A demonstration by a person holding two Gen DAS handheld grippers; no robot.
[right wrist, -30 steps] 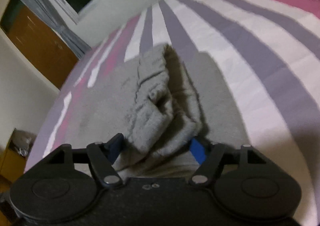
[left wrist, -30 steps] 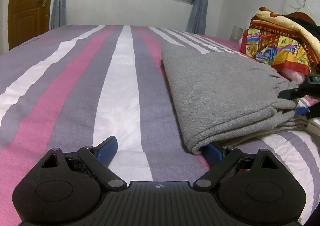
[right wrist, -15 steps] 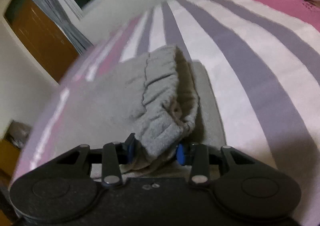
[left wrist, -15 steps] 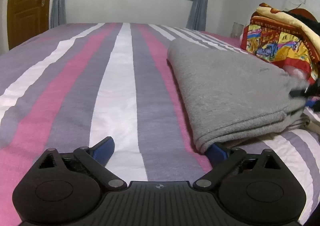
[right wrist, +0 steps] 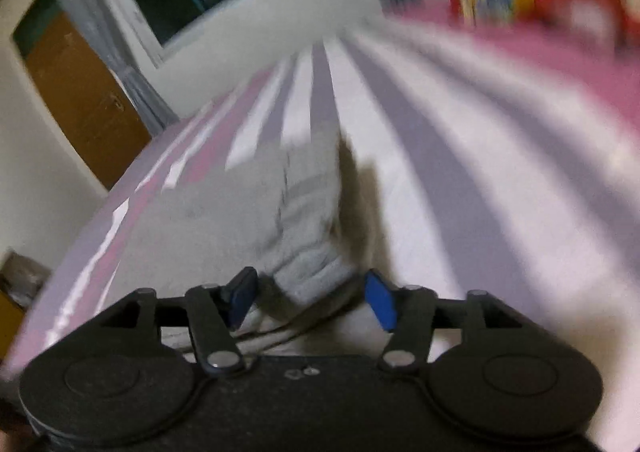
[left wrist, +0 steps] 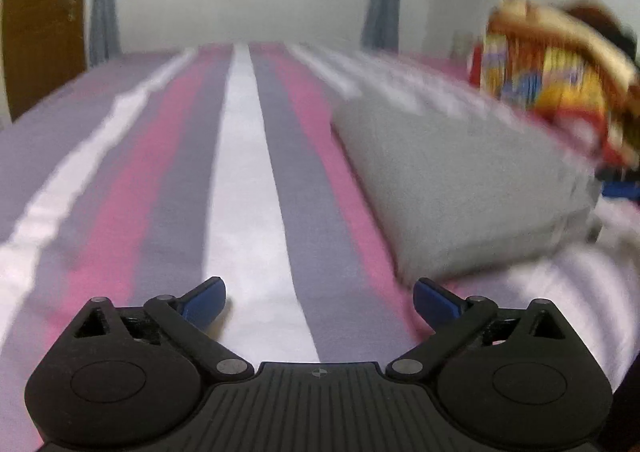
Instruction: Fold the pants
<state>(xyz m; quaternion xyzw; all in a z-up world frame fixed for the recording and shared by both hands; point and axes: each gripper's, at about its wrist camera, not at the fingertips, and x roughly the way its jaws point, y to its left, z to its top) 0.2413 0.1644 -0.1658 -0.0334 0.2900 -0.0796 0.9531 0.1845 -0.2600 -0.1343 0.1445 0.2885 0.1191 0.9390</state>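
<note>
The striped bed (left wrist: 240, 180) lies bare left of the folded grey pants (left wrist: 460, 188), whose near edge sits just beside the spread, empty left tongs (left wrist: 320, 302). The right tongs (right wrist: 310, 298) are opening around the gathered waistband, pads apart from it.

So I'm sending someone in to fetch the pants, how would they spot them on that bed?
Find the bed with pink, grey and white stripes under the dark window. The pants lie folded on its right half, near the colourful blanket. They are the only plain grey, fuzzy bundle there, with a gathered elastic end.
</note>
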